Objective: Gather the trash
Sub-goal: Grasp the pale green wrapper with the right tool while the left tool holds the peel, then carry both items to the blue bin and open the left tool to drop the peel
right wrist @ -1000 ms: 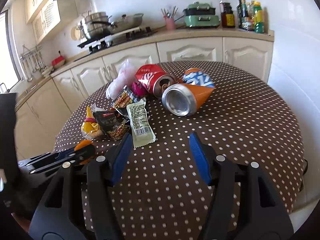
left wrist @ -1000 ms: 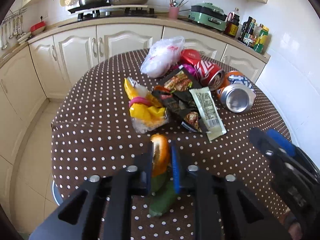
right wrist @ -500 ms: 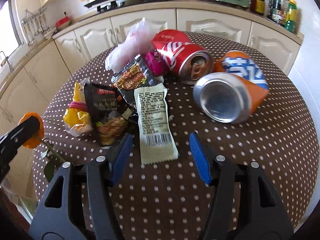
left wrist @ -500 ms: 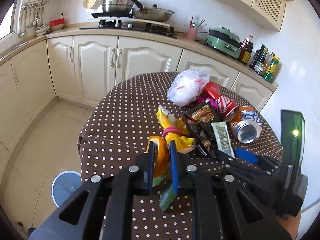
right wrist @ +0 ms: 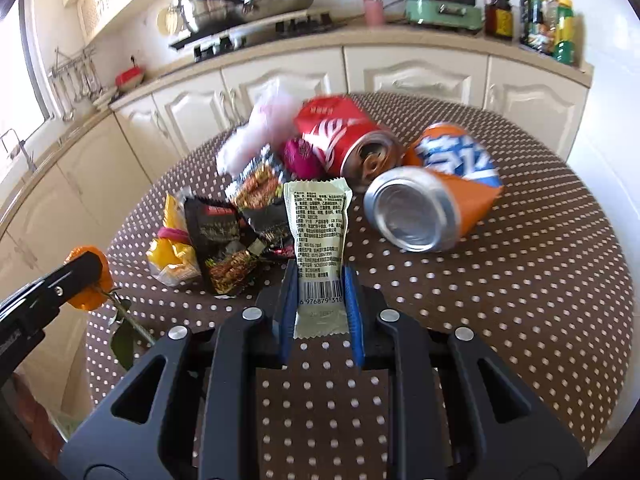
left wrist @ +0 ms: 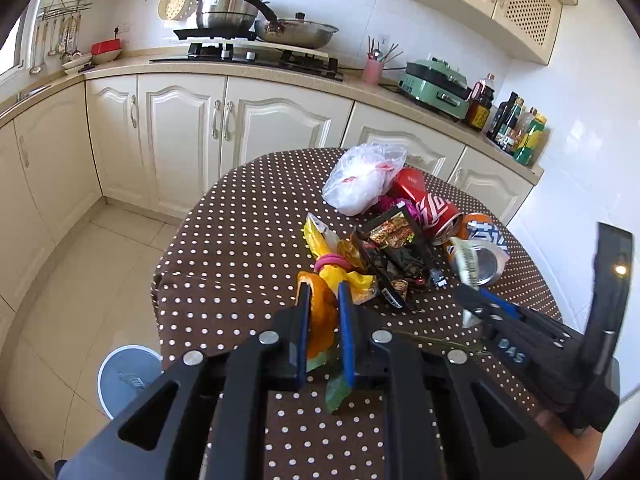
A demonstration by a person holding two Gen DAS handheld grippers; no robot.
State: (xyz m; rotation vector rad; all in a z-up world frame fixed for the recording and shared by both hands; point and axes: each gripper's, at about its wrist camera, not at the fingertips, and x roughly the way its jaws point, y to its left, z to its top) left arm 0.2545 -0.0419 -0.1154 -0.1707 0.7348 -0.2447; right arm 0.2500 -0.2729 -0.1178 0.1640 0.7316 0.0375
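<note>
closing the right gripper [right wrist: 320, 300] on the pale green flat snack wrapper with a barcode [right wrist: 320, 240], pads flanking its near end, the wrapper lying on the table between the dark crumpled snack packets [right wrist: 228, 248] and the dented orange soda can [right wrist: 436, 204]. pinching squarely across the barcode end, probably, and lifting straight up so the thin film is not sliding out or dragging the neighbouring packets. holding an orange peel with a green leaf [left wrist: 320, 312] in the left gripper [left wrist: 324, 308], jaws narrow and clamped on it, above the table's near edge. carrying both toward the round white bin [left wrist: 128, 376] on the tiled floor, likely. resting further out: a red cola can [right wrist: 344, 140], a yellow bag [right wrist: 172, 248], a clear plastic bag [left wrist: 360, 180]. spreading beneath, a brown polka-dot tablecloth [right wrist: 520, 300]; beyond, cream cabinets [left wrist: 180, 128] and a stove with pans [left wrist: 256, 20].
</note>
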